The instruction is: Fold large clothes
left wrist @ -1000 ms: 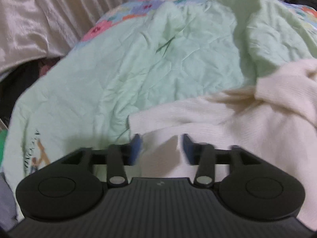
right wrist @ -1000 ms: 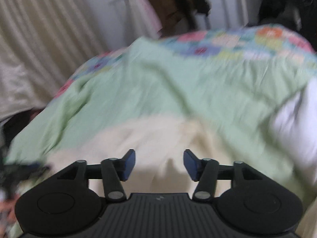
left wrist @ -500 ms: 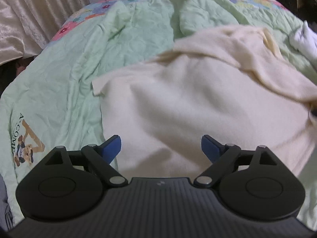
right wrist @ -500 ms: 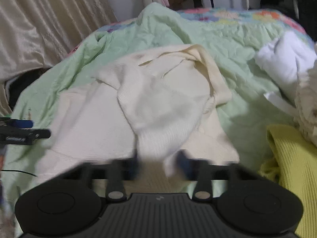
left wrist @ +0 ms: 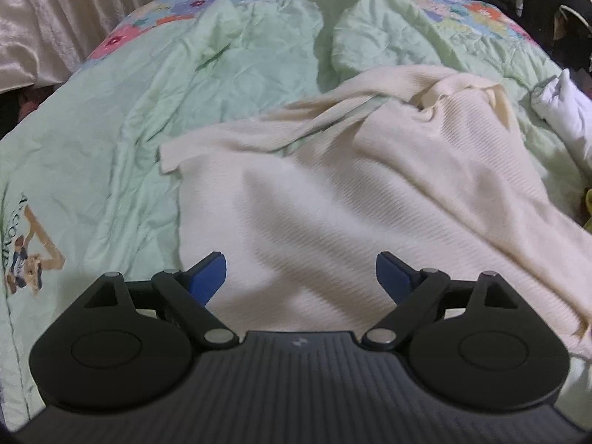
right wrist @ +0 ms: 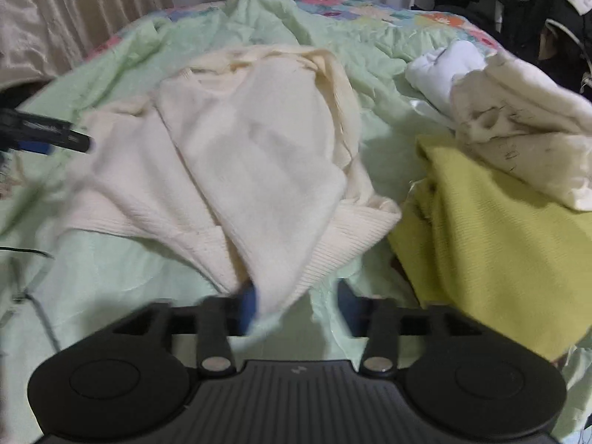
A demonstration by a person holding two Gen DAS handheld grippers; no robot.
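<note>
Sweater [left wrist: 333, 203] released, left tongs [left wrist: 300, 275] wide, right tongs [right wrist: 296, 307] opening

A bed [left wrist: 92, 140] fills the room under a pale green quilt with a floral border. Cream curtains [left wrist: 55, 18] hang at its left. Dark clothing [right wrist: 518, 11] crowds the far right.

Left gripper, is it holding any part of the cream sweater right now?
No. The left gripper has its blue pads spread wide with nothing pinched, hanging above the cream sweater spread on the bed.
</note>
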